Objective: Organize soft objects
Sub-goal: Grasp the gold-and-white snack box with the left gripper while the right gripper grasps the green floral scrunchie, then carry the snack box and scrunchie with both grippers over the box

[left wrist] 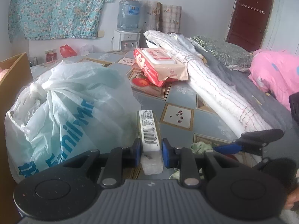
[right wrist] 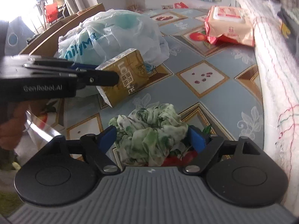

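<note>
While left tongs (left wrist: 151, 150) clench tissue pack (left wrist: 149, 130), right tongs (right wrist: 152, 138) straddle cloth (right wrist: 149, 132) on tablecloth (left wrist: 186, 93).

Home bedroom, bed (left wrist: 261, 85), pillow (left wrist: 224, 50), water dispenser (left wrist: 127, 41), wooden door (left wrist: 248, 16)

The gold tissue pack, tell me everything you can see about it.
The tissue pack is a soft rectangular pack in shiny gold plastic wrap with pale lettering and a white barcode label along one narrow side. The left tongs are shut on its near end. It sits beside the plastic bag, above the patterned tablecloth.
</note>
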The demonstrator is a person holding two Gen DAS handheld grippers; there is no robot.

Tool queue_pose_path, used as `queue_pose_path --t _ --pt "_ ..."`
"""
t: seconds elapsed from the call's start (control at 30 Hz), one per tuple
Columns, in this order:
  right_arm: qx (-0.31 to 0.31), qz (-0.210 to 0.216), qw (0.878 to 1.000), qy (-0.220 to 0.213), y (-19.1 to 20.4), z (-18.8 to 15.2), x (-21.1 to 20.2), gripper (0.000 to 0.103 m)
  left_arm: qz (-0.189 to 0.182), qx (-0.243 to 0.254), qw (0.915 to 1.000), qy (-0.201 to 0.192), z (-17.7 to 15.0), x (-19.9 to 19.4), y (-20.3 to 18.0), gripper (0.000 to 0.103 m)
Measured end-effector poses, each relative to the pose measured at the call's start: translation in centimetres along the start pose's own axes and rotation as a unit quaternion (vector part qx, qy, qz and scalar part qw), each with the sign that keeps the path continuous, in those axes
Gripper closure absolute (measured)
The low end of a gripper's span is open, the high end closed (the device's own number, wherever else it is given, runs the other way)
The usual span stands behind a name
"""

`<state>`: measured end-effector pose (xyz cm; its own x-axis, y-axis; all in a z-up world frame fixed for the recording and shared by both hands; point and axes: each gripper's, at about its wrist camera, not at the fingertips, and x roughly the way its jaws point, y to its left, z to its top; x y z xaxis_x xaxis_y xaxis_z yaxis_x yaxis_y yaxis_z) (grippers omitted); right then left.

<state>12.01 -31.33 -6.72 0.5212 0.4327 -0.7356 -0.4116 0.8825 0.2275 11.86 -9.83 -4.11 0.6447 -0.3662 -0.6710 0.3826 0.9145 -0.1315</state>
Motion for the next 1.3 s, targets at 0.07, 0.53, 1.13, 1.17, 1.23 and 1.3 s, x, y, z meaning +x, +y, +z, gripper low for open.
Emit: queue_pose_path --t 0.07,0.53,1.13,1.17,1.23,1.3 --pt "0.000 -0.007 1.000 -0.004 -0.1 0.0 0.0 0.050 0.000 -0.001 1.0000 -0.004 0.2 0.0 -0.1 0.079" --pt "0.172 0.042 0.983 -0.052 -5.4 1.0 -1.9 0.084 -0.014 -0.008 0.9984 -0.055 2.8 -1.3 -0.4 0.079" --pt "0.098 0.034 0.983 -0.152 -0.7 9.3 -7.7 0.085 0.001 -0.043 0.9850 -0.167 5.7 -8.5 2.0 0.079" --pt "0.093 0.037 0.983 -0.157 -0.2 10.2 -7.9 0.085 0.005 -0.048 0.9833 -0.175 5.9 -9.1 2.4 0.079" --pt "0.084 0.049 0.982 -0.163 0.9 11.7 -8.1 0.085 0.015 -0.060 0.9794 -0.192 6.1 -10.4 3.4 0.079" --pt "0.074 0.065 0.981 -0.166 2.2 13.2 -8.1 0.085 0.025 -0.070 0.9754 -0.208 6.2 -11.8 4.3 0.079"
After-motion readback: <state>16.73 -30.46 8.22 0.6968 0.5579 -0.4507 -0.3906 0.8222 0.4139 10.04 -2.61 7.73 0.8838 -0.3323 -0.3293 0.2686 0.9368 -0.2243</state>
